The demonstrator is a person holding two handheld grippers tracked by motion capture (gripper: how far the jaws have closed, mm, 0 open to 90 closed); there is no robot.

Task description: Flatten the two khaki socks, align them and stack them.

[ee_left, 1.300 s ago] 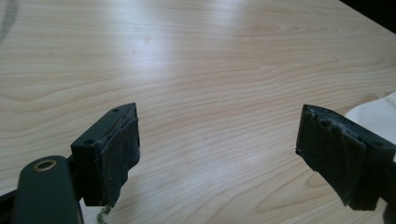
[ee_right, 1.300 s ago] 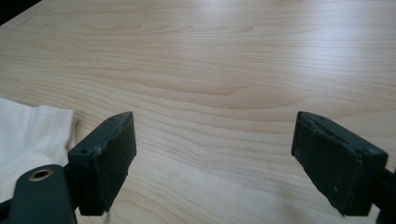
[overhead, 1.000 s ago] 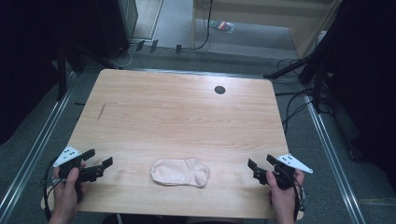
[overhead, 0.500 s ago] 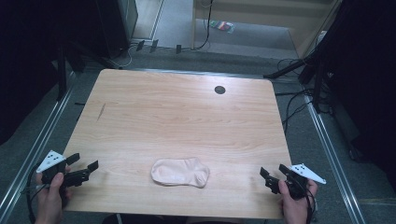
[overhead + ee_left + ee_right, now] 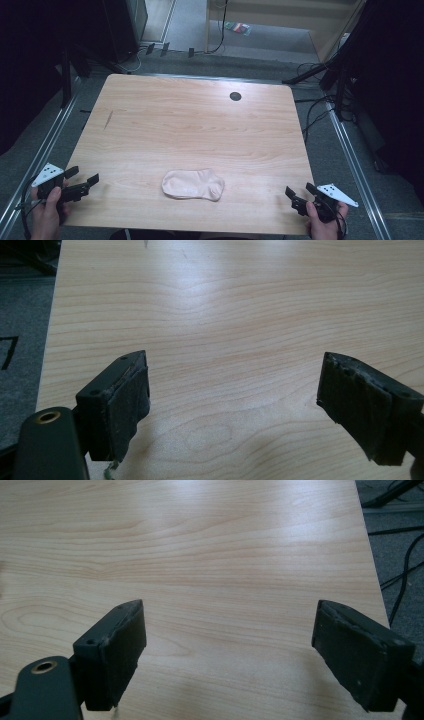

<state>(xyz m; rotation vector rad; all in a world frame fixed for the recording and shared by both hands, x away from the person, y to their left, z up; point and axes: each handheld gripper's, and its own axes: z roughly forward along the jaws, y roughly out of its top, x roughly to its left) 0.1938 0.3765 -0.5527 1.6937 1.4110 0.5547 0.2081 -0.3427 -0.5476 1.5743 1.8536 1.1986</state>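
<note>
Sock (image 5: 193, 184) lies flat at 6 o'clock on counter (image 5: 200, 125). Left tongs (image 5: 85, 184) and right tongs (image 5: 299, 192) wide open, empty, well apart at near corners. Judged: pre-grasp; next, close in on sock.

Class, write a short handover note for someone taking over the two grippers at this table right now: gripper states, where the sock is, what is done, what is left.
Left gripper: open, empty, at the table's near left corner.
Right gripper: open, empty, at the near right corner.
Sock: pale, lying flat near the front edge of the table, about midway between the grippers, touched by neither.
Done: nothing shows as handled; the sock lies unfolded.
Left: probably reach in from both sides and grasp the sock.
</note>
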